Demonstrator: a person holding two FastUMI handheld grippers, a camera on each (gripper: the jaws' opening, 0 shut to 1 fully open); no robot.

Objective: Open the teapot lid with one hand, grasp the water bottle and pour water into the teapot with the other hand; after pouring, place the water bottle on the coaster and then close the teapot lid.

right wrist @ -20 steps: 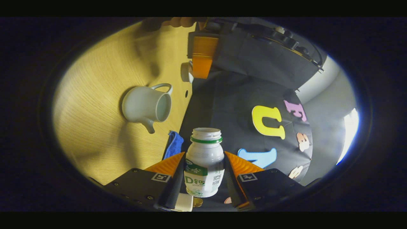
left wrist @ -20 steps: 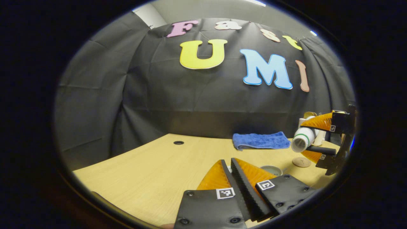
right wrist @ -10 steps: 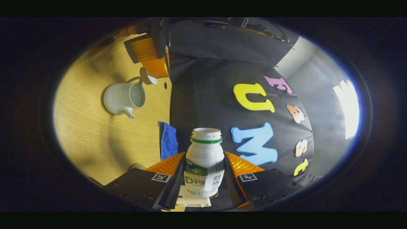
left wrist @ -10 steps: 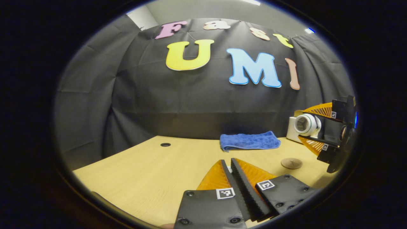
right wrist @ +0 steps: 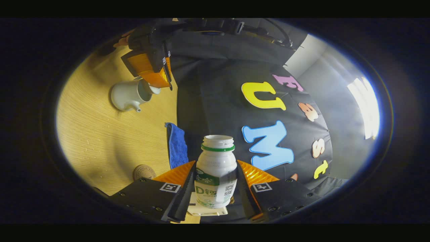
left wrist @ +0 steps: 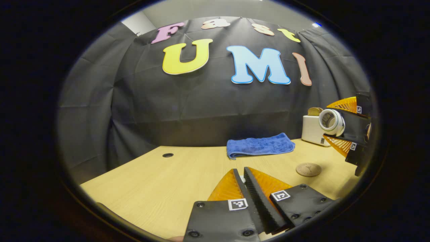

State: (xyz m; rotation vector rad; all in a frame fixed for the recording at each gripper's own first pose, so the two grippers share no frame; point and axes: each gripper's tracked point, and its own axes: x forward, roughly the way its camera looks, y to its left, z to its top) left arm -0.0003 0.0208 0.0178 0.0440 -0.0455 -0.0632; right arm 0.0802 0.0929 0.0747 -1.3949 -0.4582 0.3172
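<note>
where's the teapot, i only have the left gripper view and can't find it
observer: In the right gripper view the teapot stands on the table, right by your left gripper.
operator: is the lid off
observer: Yes, the lid sits at the left gripper's tips, just above the open pot.
operator: bottle grip ok
observer: The right gripper is shut on the water bottle, a finger on each side.

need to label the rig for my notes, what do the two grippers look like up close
Both match: the left gripper and right gripper each have two wedge-shaped ribbed fingers with sawtooth inner edges, mounted on flat black plates with round screws. Each plate carries a small square black-and-white marker tag.
</note>
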